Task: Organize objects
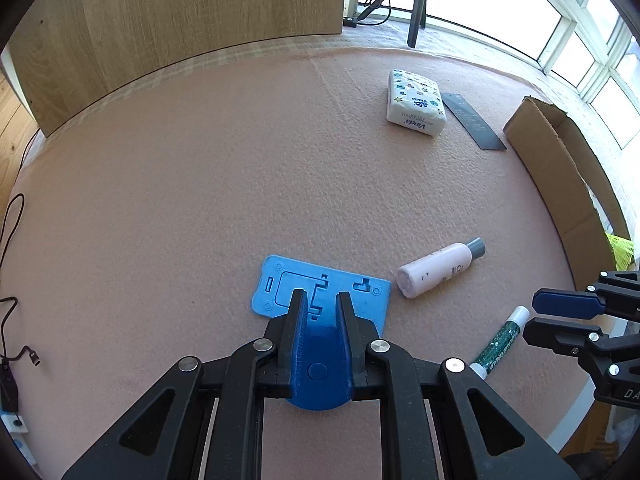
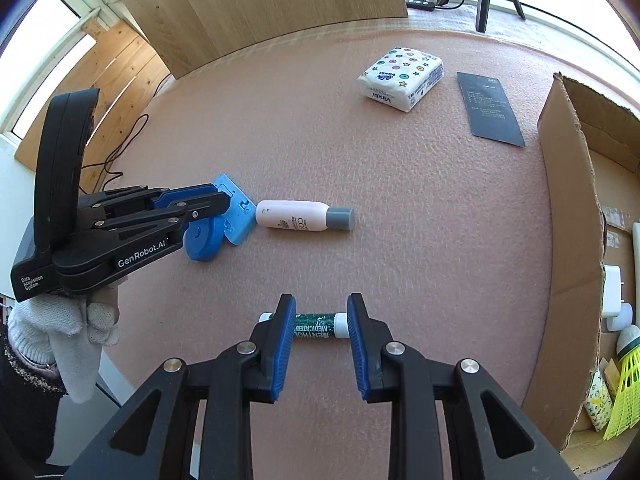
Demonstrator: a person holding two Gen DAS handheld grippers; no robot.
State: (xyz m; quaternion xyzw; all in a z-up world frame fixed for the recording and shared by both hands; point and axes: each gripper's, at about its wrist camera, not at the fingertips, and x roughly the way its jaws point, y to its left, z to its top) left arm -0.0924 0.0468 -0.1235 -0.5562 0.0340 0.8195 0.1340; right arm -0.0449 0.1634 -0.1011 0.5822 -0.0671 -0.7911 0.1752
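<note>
A pink felt-like table (image 1: 200, 200) fills both views, scattered with small household items. At the bottom centre of the left wrist view, the left gripper (image 1: 322, 300) holds a dark blue round disc (image 1: 318, 368) between its narrowly parted jaws, the pads pressing its sides; beyond the fingertips lies a flat light-blue plastic card (image 1: 280, 284). In the right wrist view the same gripper appears at centre left, carried by a white-gloved hand (image 2: 80, 320).

At the bottom centre of the right wrist view, the right gripper (image 2: 322, 316) hangs with its jaws partly open and nothing gripped; a green-and-white tube (image 2: 316, 325) lies on the table crosswise behind the fingertips, whether touching them cannot be told.

A pink bottle (image 2: 296, 219) with a grey cap lies on its side at mid-frame, just beside the card. A tissue pack (image 2: 401, 78) with star print sits in the upper right, a black card (image 2: 490, 109) lying to its right. An open cardboard box (image 2: 568, 240) stands along the right edge, a yellow shuttlecock (image 2: 624, 392) inside at lower right. A wooden panel (image 2: 260, 4) stands along the table's far edge at the top.
</note>
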